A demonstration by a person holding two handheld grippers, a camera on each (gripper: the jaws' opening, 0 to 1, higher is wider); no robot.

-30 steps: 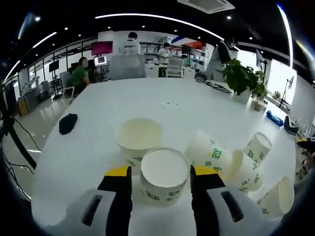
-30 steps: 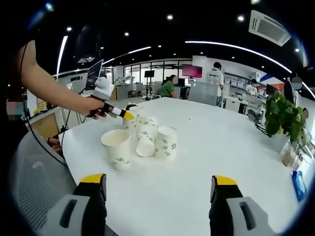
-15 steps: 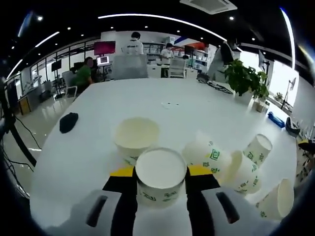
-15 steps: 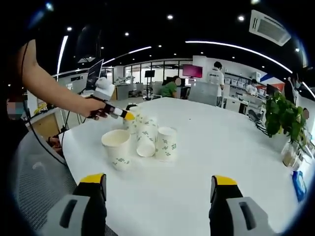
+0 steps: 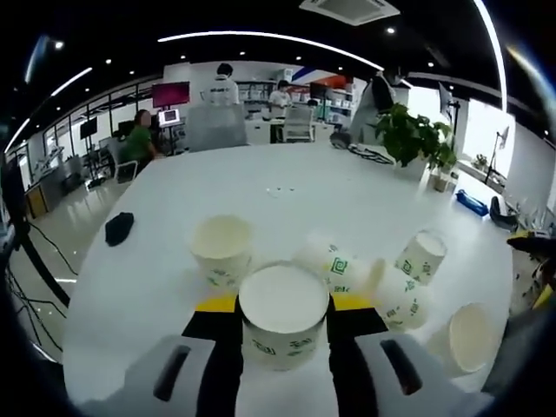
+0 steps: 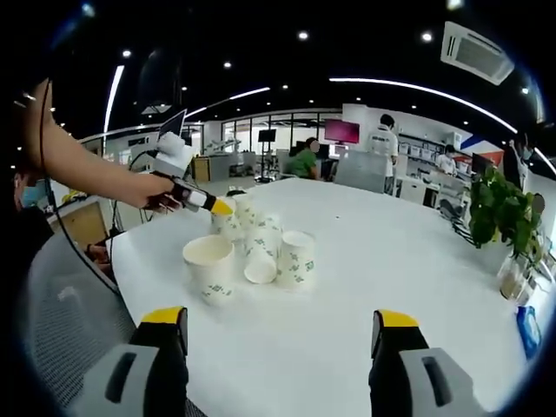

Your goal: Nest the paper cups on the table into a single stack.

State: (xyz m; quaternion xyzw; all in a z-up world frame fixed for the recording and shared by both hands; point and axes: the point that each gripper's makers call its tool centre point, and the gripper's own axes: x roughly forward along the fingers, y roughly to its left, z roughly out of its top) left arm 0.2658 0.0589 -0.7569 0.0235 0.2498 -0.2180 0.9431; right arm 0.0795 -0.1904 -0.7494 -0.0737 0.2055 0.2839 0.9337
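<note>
One paper cup (image 5: 283, 318) pinched upright by left gripper (image 5: 283, 304); right gripper (image 6: 271, 334) spread, idle. Risk: squeeze crushing its thin wall

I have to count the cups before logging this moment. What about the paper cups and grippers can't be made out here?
- Left gripper view: the held cup's lower wall and base sit behind the left gripper's jaws.
- Left gripper view: the rightmost cup is blurred near the rim.
- Right gripper view: the cup cluster overlaps, so no exact count.
- Right gripper view: the right gripper's bases are cut off at the bottom.
</note>
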